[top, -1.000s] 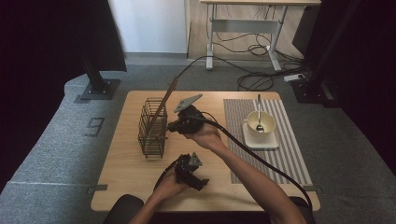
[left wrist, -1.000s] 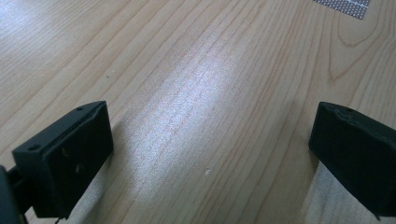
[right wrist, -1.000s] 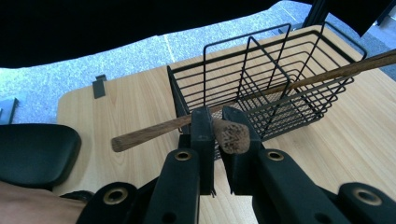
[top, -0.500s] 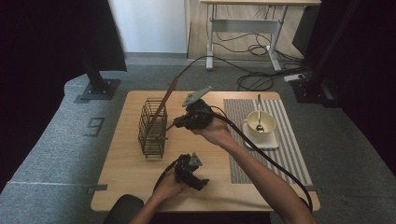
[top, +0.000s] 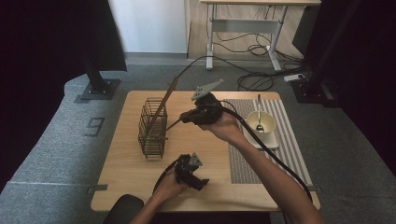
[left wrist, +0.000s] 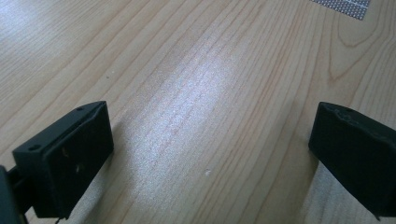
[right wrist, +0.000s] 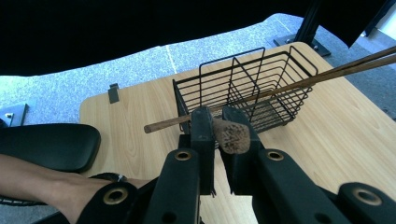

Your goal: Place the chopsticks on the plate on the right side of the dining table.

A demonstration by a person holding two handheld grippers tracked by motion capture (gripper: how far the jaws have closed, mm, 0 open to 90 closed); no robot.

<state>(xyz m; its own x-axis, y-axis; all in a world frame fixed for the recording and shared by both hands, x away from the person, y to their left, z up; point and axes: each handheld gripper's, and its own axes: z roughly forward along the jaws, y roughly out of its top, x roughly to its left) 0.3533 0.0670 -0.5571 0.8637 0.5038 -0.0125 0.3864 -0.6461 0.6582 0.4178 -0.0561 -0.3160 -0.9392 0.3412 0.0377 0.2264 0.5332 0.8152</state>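
A person sits at a wooden table (top: pixel 116 186) with a gripper in each hand. The right gripper (right wrist: pixel 218 128) is up above the middle of the table, just beside a black wire basket (top: pixel 152 126). Its jaws are squeezed tight on the end of a brown wooden stick (right wrist: pixel 229 135). In the right gripper view the thick, rough end of the stick sits right between the two black jaws. From the high view the stick (top: pixel 172 125) runs from the right gripper (top: pixel 186 116) down toward the basket, but it is too thin there to tell if its far tip touches the wires. More thin sticks (top: pixel 164 102) stand in the basket and lean up over its top edge; in the right gripper view they cross over the basket (right wrist: pixel 243 88) like long lines. The left gripper (top: pixel 198 179) rests low on the table near the front edge, well apart from the basket. Its jaws are spread wide with nothing between them, just bare wood (left wrist: pixel 205 102). On the right side of the table lies a striped mat (top: pixel 243 163). A white bowl (top: pixel 260 122) with a spoon (top: pixel 259 114) in it sits on that mat.
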